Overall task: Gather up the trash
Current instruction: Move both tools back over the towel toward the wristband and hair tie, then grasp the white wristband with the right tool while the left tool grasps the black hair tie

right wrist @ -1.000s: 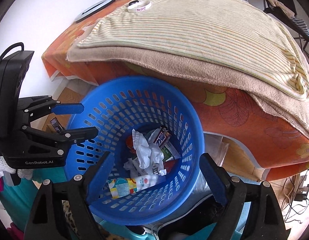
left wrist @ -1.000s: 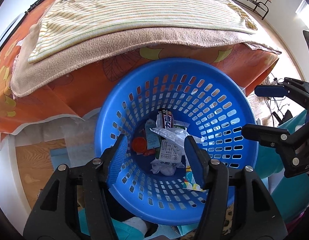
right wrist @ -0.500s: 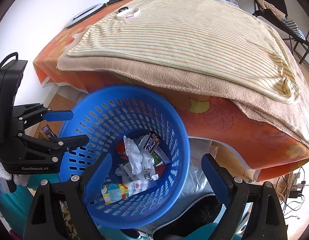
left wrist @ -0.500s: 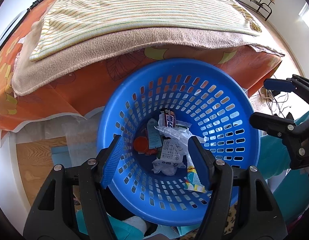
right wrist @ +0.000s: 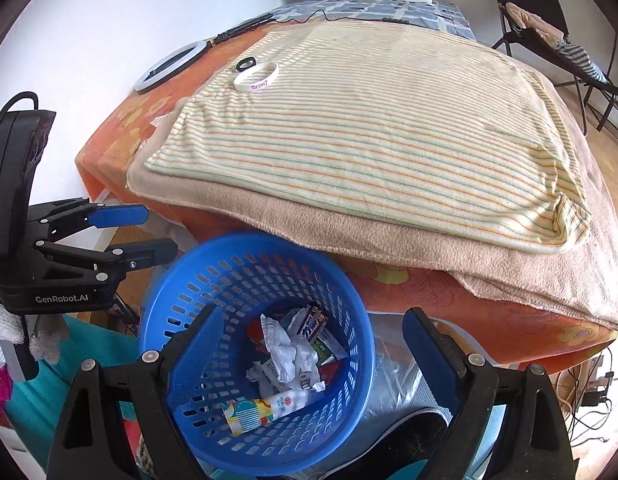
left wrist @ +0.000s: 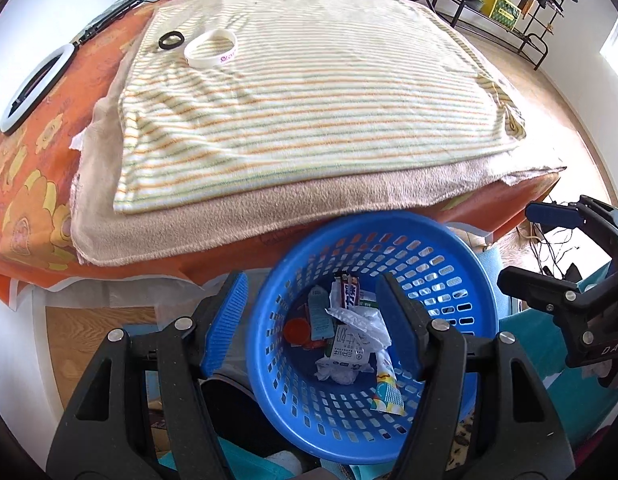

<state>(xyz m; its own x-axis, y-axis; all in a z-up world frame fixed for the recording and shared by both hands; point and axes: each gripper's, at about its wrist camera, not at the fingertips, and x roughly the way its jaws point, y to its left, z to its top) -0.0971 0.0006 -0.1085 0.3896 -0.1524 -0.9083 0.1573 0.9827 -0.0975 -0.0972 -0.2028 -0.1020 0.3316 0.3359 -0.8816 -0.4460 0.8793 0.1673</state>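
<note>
Striped blanket (left wrist: 309,92) covers bed (basket (left wrist: 441,248) below).

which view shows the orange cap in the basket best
The left wrist view: the orange cap lies in plain sight on the floor of the blue basket, left of the wrappers. The right wrist view hides it behind crumpled paper.

Striped blanket (left wrist: 309,92) over tan blanket (left wrist: 269,216), white wristband (left wrist: 211,47), black ring (left wrist: 171,40), ring light (left wrist: 33,88)
</note>
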